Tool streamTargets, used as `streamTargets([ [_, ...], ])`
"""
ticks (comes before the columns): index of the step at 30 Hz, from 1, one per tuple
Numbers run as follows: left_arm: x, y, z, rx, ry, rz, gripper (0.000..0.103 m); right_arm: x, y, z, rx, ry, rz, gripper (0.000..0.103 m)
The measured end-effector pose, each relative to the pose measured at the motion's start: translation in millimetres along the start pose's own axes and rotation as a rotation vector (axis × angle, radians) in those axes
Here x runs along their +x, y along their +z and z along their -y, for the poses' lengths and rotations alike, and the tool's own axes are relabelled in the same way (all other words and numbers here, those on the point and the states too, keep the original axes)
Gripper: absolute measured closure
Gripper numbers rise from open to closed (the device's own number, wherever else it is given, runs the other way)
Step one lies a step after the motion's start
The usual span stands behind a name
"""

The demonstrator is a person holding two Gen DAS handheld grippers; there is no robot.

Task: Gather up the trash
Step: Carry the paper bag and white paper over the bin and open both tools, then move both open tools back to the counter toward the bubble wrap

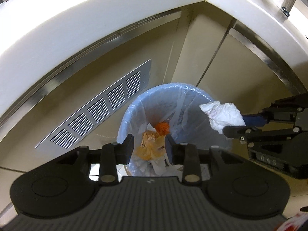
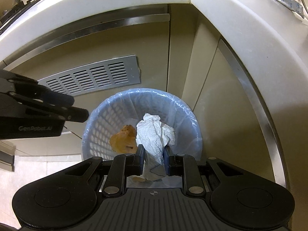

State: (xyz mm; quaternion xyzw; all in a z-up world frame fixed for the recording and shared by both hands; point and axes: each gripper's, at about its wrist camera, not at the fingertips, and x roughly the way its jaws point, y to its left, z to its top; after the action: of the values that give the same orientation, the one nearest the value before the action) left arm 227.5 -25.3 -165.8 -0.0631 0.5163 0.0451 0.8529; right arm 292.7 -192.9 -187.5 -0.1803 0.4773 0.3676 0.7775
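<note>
A pale blue basket bin point(image 1: 163, 88) point(image 2: 146, 91) with a clear liner stands on the floor in the cabinet corner. Inside lie a crumpled brown-orange wrapper point(image 1: 149, 148) point(image 2: 123, 138) and a small orange scrap point(image 1: 162, 128). My left gripper point(image 1: 149, 144) point(image 2: 80, 106) hangs over the bin's left side, open, with nothing between its pads. My right gripper point(image 2: 153, 154) point(image 1: 234, 124) is shut on a crumpled white paper tissue point(image 2: 154, 132) point(image 1: 223, 115), held above the bin's right side.
A white countertop edge point(image 1: 96, 19) curves overhead. A metal vent grille point(image 1: 100, 109) point(image 2: 92, 77) sits in the beige cabinet front behind the bin. Steel trim point(image 2: 256, 96) runs under the counter. Pale floor tiles point(image 2: 38, 169) show at lower left.
</note>
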Motion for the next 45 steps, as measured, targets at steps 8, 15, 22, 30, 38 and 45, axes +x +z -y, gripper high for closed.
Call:
streamTargets([
  [8, -4.3, -2.1, -3.0, -0.017, 0.001, 0.016, 0.072, -3.1, 0.8, -1.8, 0.002, -0.004, 0.015, 0.082],
  [15, -10.8, -4.1, -6.2, -0.03, 0.002, 0.026, 0.072, -3.1, 2.5, -3.4, 0.007, 0.008, 0.029, 0.081],
  [22, -12.4, -3.8, -5.3, -0.025, -0.001, 0.029, 0.072, -2.2, 3.6, -4.5, 0.014, 0.019, 0.027, 0.056],
  [30, -17.1, -2.0, -3.1, -0.025, -0.004, 0.042, 0.072, -6.9, 0.6, -9.4, -0.001, 0.024, 0.028, 0.056],
  [38, -40.9, 7.4, 5.0, -0.014, -0.03, 0.115, 0.072, -39.2, 10.3, -10.9, -0.009, 0.026, 0.119, 0.056],
  [45, -74.0, 19.9, 12.4, -0.005, -0.038, 0.222, 0.072, -83.0, 24.4, -10.8, -0.014, 0.012, 0.262, 0.056],
])
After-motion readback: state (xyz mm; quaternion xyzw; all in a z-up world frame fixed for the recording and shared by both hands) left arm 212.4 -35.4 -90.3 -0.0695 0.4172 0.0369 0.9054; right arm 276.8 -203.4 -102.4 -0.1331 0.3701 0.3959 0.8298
